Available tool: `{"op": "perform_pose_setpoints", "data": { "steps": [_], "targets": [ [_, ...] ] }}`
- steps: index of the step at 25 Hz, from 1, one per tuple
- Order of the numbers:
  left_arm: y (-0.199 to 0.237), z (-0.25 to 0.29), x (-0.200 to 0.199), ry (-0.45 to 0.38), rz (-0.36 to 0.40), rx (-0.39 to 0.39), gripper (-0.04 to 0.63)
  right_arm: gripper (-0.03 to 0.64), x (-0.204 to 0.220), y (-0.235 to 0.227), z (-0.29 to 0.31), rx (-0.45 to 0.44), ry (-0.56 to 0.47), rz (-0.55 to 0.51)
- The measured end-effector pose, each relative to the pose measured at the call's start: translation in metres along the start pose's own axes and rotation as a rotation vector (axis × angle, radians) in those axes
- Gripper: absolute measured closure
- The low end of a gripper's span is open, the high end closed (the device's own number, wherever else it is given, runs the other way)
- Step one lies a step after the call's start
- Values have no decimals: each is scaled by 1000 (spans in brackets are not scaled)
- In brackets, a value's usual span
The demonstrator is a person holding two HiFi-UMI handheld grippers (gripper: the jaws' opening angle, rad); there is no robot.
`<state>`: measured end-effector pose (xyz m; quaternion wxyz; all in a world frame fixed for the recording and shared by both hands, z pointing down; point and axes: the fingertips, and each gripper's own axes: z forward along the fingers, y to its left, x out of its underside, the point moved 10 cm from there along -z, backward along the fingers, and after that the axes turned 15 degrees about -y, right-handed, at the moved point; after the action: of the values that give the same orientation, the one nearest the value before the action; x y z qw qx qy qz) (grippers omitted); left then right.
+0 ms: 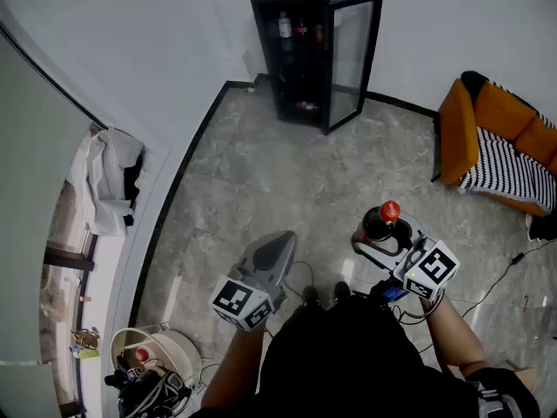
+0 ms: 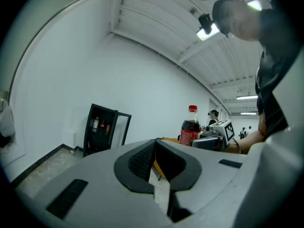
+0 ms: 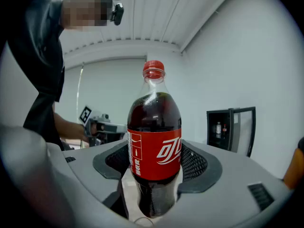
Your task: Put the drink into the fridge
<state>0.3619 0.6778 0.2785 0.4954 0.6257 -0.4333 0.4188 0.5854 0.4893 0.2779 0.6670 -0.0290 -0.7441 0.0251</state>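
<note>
The drink is a cola bottle (image 3: 154,146) with a red cap and red label, upright between the pads of my right gripper (image 3: 154,172), which is shut on its lower body. In the head view the bottle (image 1: 380,222) sits in the right gripper (image 1: 383,235) at centre right, above the floor. My left gripper (image 1: 280,240) hangs beside it to the left, its jaws together and empty; its own view shows the pads (image 2: 142,158) meeting. The black fridge (image 1: 305,55) stands far ahead against the wall with its glass door (image 1: 352,59) swung open and several bottles on its shelves.
An orange sofa with a striped cushion (image 1: 496,138) stands at the right. A white cloth (image 1: 109,177) lies on a ledge at the left, and a round white bin (image 1: 165,351) sits at lower left. Cables (image 1: 513,264) trail on the grey stone floor.
</note>
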Motion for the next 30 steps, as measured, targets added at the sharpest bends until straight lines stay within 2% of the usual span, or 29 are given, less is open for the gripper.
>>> {"op": "perform_pose_setpoints", "data": {
  "steps": [6,11,14,25,30],
  "targets": [
    [-20,2,7,34,-4,7,583,298,-5,5,-29,28,40,-20],
    [-45,30,9,38,39,71,583,298,-4,-4,-48,43,38,-5],
    [-52,41,15,54,40,83,583,298,-4,-8,-58,51,32,5],
    [-65,48,38,85,7,34,583,298,1,-30,-71,43,6,53],
    [-73,57,46,94,24,19,583,298,2,-42,-77,30,7,66]
  ]
}}
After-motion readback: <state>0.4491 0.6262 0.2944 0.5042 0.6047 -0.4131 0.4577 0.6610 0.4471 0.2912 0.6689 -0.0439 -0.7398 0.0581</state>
